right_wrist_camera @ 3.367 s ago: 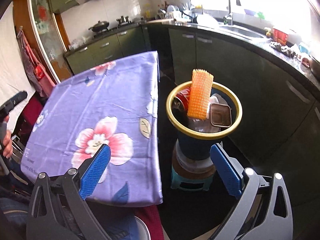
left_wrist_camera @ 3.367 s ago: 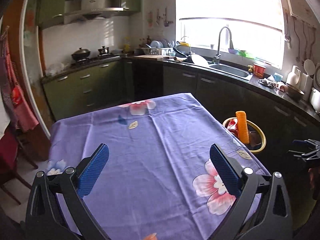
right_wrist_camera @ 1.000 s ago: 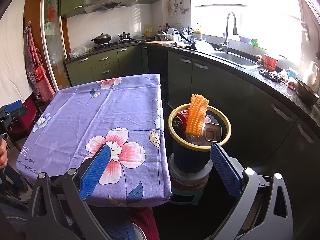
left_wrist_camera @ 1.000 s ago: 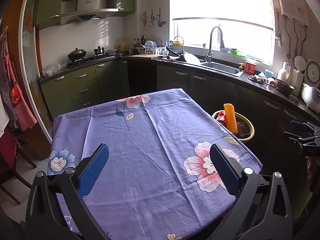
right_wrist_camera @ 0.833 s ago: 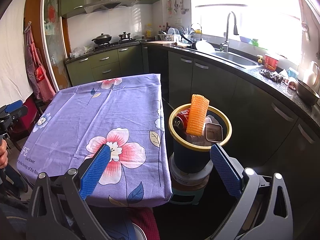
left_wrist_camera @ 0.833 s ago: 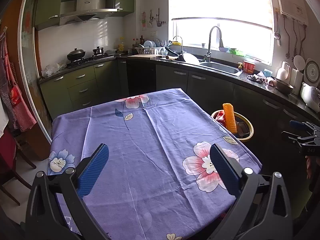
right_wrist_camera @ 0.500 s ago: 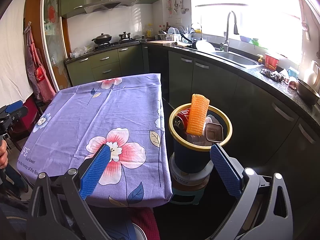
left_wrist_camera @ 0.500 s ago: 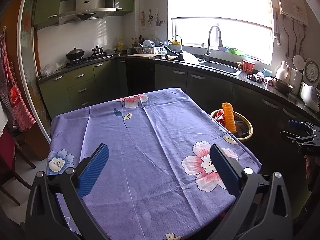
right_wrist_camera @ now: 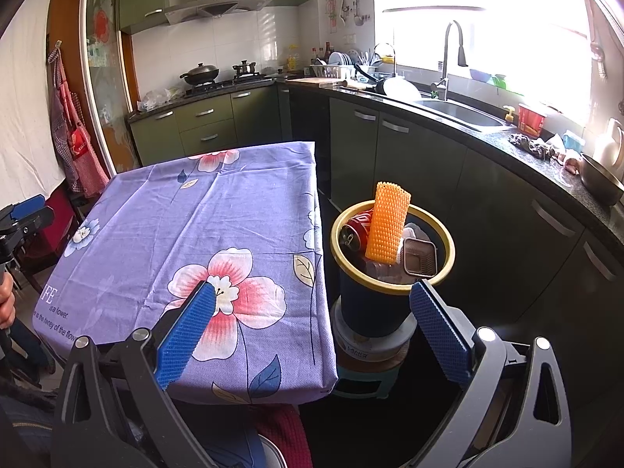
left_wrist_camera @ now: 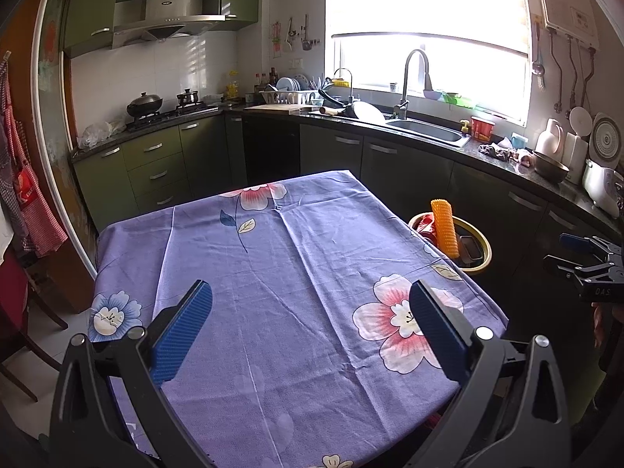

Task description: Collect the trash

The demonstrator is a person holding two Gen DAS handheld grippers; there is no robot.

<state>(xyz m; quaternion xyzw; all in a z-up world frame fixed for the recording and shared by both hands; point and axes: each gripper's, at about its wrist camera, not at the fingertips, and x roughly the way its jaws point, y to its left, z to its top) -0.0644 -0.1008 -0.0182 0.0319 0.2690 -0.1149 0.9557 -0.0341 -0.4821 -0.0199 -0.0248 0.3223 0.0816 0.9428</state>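
A dark trash bin with a yellow rim stands to the right of the table on stacked tubs and a stool. In it are an orange foam net sleeve, a red can, a brown square tub and clear plastic. The bin also shows in the left wrist view. My left gripper is open and empty above the near part of the purple flowered tablecloth. My right gripper is open and empty, held back from the bin and the table's corner.
The tablecloth bears nothing. Dark cabinets and a counter with a sink run behind and to the right of the bin. A stove with pots is at the back left. A chair stands left of the table.
Both grippers have drawn back and risen since 3.4 s ago, so table and bin look farther. In the last second there is only a slight drift. Both stay open and empty.
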